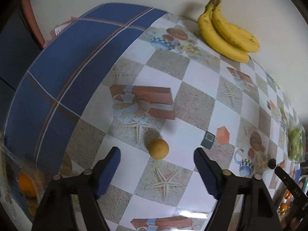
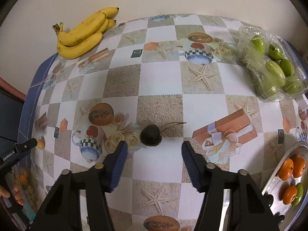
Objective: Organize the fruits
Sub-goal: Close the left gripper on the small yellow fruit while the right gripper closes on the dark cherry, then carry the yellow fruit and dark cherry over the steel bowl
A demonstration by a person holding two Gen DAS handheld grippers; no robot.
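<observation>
Blue-padded jaws wide apart, both grippers: left (image 1: 156, 153) near tan fruit (image 1: 159, 149), maybe longan; right (image 2: 154, 147) by cherry (image 2: 150, 135).

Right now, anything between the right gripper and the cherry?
Nothing visible. The right gripper is open, and the cherry lies on the table just ahead, nearer its left finger. Its stem trails right, across the approach but flat.

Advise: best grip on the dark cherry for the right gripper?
Grip the cherry across its round body, not the stem. The right gripper is open and almost lined up; come in low from the near side. The stem trails away to the far right, leaving both flanks free for the fingers.
</observation>
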